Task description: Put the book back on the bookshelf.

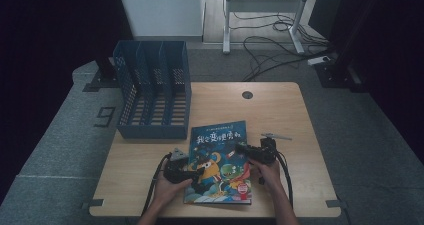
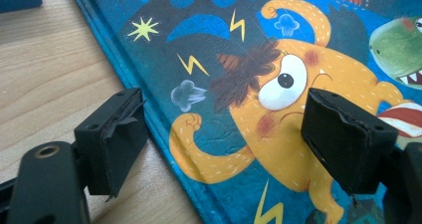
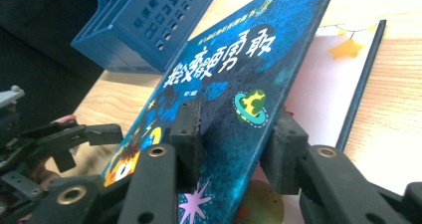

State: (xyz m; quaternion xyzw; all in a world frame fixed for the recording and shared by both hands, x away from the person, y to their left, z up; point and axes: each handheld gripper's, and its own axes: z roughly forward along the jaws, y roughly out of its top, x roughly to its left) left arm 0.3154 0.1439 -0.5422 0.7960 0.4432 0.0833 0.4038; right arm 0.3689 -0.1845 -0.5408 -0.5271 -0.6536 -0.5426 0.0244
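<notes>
The right gripper [image 3: 231,134] has its jaws on either side of the lifted front cover of the picture book [image 3: 239,74], one above, one beneath. The left gripper [image 2: 224,139] hangs with jaws apart over the book's left edge. The book lies on the counter [image 1: 295,120], near the blue file rack [image 1: 152,90].

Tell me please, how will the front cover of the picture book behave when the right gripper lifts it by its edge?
The front cover looks like stiff board: it stands raised and flat, so it should probably hinge without flopping. Its surface seems glossy, so the right gripper might slip. The pages lie flat beneath.
</notes>
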